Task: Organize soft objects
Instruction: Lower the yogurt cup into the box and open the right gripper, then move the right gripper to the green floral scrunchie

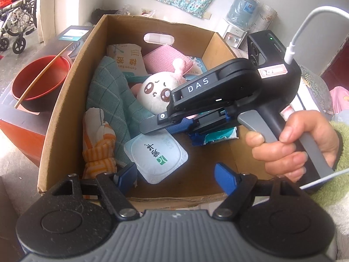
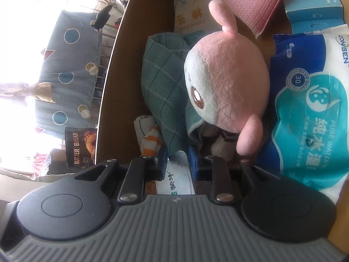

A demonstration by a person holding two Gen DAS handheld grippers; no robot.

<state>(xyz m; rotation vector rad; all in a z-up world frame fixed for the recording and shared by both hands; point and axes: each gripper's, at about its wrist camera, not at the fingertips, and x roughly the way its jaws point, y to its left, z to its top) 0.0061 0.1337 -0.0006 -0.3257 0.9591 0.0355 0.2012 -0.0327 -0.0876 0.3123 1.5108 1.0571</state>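
Cardboard box [image 1: 65, 100]: holds plush toy [image 2: 229, 83], green towel [image 1: 109, 91], milk pouch [image 1: 156, 158]. Right gripper [image 2: 177, 159] clenched on pouch edge; left gripper [image 1: 176, 174] released at six o'clock. Risk: thin grip slips; pouch drops, snags towel.

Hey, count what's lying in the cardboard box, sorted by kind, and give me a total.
Cloths and gloves: 3 (green towel, pink cloth, striped glove)
Plush toys: 1 (plush toy)
Packets and boxes: 4 (cotton swab bag, blue box, wet wipes, white pouch)
Total: 8
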